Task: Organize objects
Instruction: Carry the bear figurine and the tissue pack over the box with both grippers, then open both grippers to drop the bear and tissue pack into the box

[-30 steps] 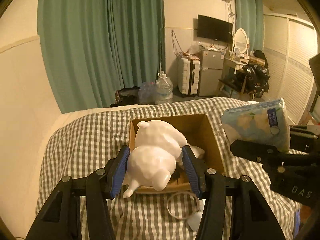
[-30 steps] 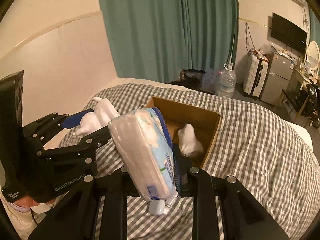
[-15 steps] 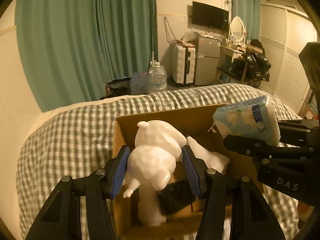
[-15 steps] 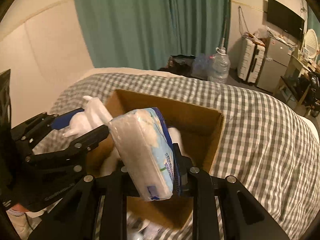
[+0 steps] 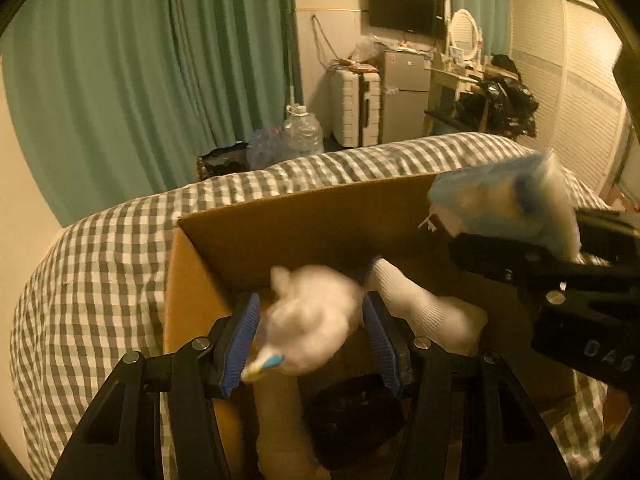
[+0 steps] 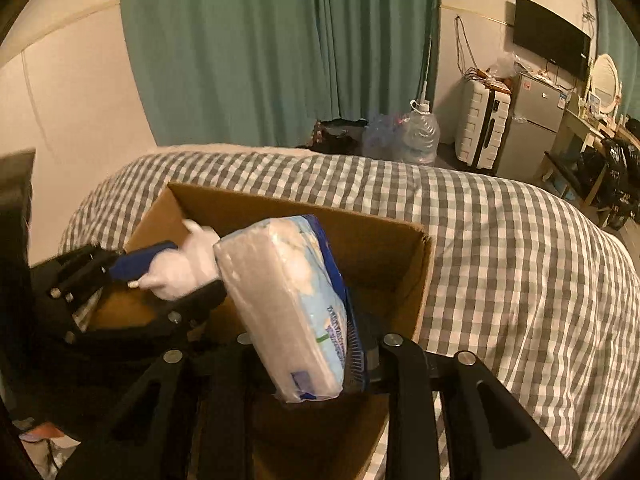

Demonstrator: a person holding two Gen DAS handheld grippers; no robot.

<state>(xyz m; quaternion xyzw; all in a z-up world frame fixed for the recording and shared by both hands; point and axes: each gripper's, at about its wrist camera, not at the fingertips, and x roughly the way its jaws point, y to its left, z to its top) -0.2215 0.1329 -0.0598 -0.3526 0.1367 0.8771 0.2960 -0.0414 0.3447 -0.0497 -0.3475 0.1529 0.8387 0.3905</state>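
Note:
My left gripper (image 5: 312, 340) is shut on a white soft toy (image 5: 308, 320) and holds it over the open cardboard box (image 5: 304, 216) on the bed; the toy is blurred. It also shows in the right wrist view (image 6: 180, 268). My right gripper (image 6: 296, 340) is shut on a tissue pack (image 6: 288, 300) in blue and white wrapping, above the box (image 6: 420, 280) near its right side. The pack also shows in the left wrist view (image 5: 508, 204). A white sock (image 5: 424, 312) and a dark object (image 5: 352, 412) lie inside the box.
The box stands on a grey checked bedspread (image 6: 520, 240). Beyond the bed are green curtains (image 5: 160, 80), a water jug (image 5: 302, 132), a white suitcase (image 5: 356, 108), a small fridge (image 5: 404, 96) and a cluttered desk (image 5: 480, 92).
Both grippers have moved forward and down over the box with their loads. The toy now hangs lower inside the box opening, and the tissue pack is over the box's right side.

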